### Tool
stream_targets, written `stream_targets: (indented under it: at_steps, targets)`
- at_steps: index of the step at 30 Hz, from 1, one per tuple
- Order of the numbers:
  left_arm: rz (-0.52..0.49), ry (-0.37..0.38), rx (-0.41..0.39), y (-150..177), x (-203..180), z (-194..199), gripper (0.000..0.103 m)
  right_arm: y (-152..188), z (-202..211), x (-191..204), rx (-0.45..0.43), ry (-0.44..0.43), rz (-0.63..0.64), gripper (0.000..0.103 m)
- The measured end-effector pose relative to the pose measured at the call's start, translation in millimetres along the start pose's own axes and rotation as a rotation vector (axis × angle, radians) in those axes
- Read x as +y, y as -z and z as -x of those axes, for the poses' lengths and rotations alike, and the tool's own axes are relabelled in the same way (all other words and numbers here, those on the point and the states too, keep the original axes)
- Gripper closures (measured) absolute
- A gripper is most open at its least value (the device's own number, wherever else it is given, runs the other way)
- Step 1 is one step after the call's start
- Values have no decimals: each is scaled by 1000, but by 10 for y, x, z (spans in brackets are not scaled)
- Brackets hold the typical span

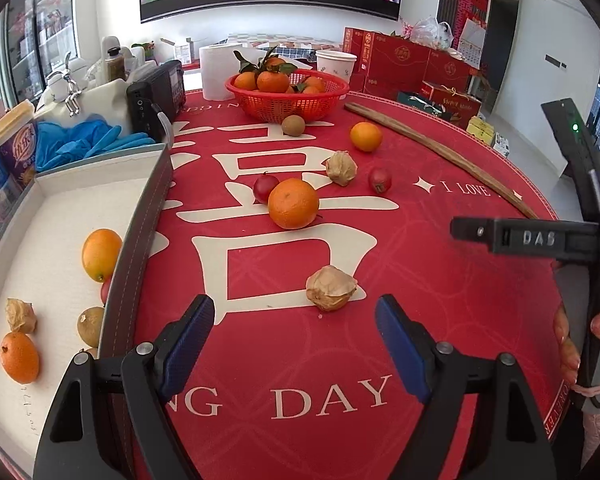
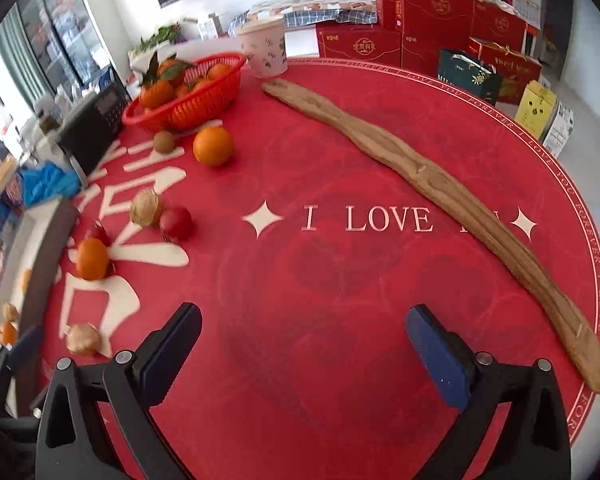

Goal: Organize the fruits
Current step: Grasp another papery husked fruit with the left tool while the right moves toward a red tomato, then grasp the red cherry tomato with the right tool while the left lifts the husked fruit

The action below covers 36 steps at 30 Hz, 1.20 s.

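My left gripper is open and empty, low over the red tablecloth, just short of a papery husked fruit. Beyond it lie an orange, a red fruit, a second husked fruit, another red fruit, an orange and a kiwi. A white-lined box at the left holds oranges, a husked fruit and a kiwi. My right gripper is open and empty over bare cloth; the near husked fruit lies to its left.
A red basket of leafy tangerines stands at the back. A long wooden stick lies across the right side. A paper cup, paper roll, black radio and blue gloves crowd the back left. Red gift boxes stand beyond the table.
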<state>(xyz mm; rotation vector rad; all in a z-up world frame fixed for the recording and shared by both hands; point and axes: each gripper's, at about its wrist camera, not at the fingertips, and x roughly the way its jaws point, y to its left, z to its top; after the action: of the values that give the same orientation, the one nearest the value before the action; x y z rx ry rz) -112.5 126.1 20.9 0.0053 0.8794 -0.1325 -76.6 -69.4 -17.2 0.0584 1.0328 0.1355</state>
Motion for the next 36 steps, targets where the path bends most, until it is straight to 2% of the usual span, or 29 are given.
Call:
stream_targets:
  at_steps: [2, 7, 8, 9, 10, 12, 16, 21, 24, 32, 36]
  targets:
    - [-10, 3, 12, -35, -45, -43, 18, 48, -33, 121, 1, 71, 82, 0]
    - [-50, -29, 26, -76, -180, -130, 20, 94, 0, 125, -2, 61, 101, 0]
    - [-55, -43, 33, -82, -193, -161, 28, 95, -3, 129, -3, 63, 100, 0]
    - [-56, -51, 51, -86, -200, -203, 41, 99, 3, 126, -4, 64, 99, 0]
    - [-47, -42, 64, -88, -193, -236, 43, 103, 2, 133, -5, 65, 98, 0]
    - [-41, -44, 57, -105, -190, -231, 57, 97, -4, 135, -9, 65, 98, 0]
    - [-61, -45, 47, -107, -246, -221, 77, 81, -27, 138, -23, 64, 98, 0]
    - [-59, -101, 23, -88, -199, -215, 77, 82, -31, 144, -38, 65, 97, 0]
    - [-23, -103, 19, -100, -71, -223, 75, 60, -49, 183, -49, 60, 105, 0]
    - [26, -103, 18, -102, 75, -226, 74, -233, -301, 758, -36, -35, 262, 0]
    - [35, -107, 18, -110, 85, -229, 73, -316, -377, 852, -64, -39, 269, 1]
